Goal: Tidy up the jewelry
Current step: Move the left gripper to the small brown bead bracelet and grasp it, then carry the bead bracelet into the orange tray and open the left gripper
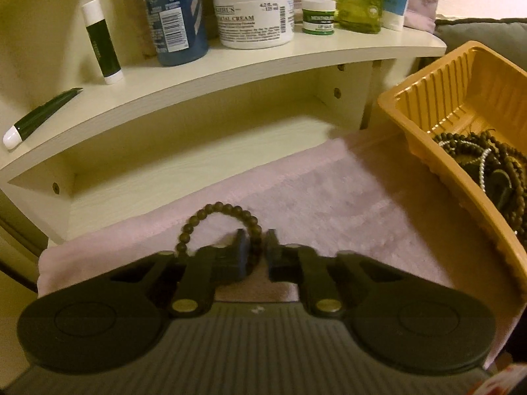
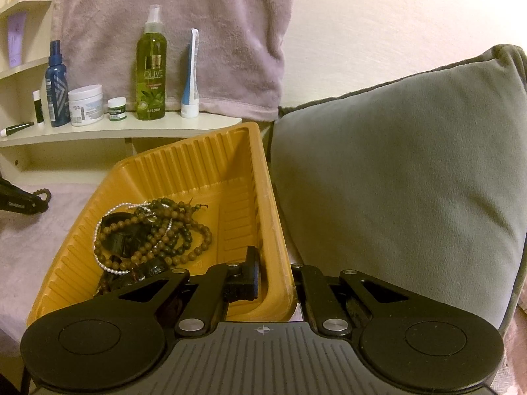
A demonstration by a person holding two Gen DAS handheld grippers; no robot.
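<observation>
A dark bead bracelet (image 1: 220,209) lies on the pink towel (image 1: 329,204) in front of the low shelf. My left gripper (image 1: 258,247) is down on it with one finger inside the loop and the other outside, and the jaws are shut on the strand. An orange plastic tray (image 2: 184,148) stands to the right and holds a tangle of bead bracelets and a pearl strand (image 2: 151,230). My right gripper (image 2: 276,279) is shut on the tray's near right wall, one finger inside and one outside. The left wrist view shows the tray (image 1: 411,131) at its right edge.
A cream shelf (image 1: 296,56) behind the towel carries a blue bottle (image 1: 174,16), a white cream jar (image 1: 253,13), a small green-banded jar (image 1: 318,16), an olive bottle (image 2: 151,65) and tubes. A grey cushion (image 2: 411,164) presses against the tray's right side.
</observation>
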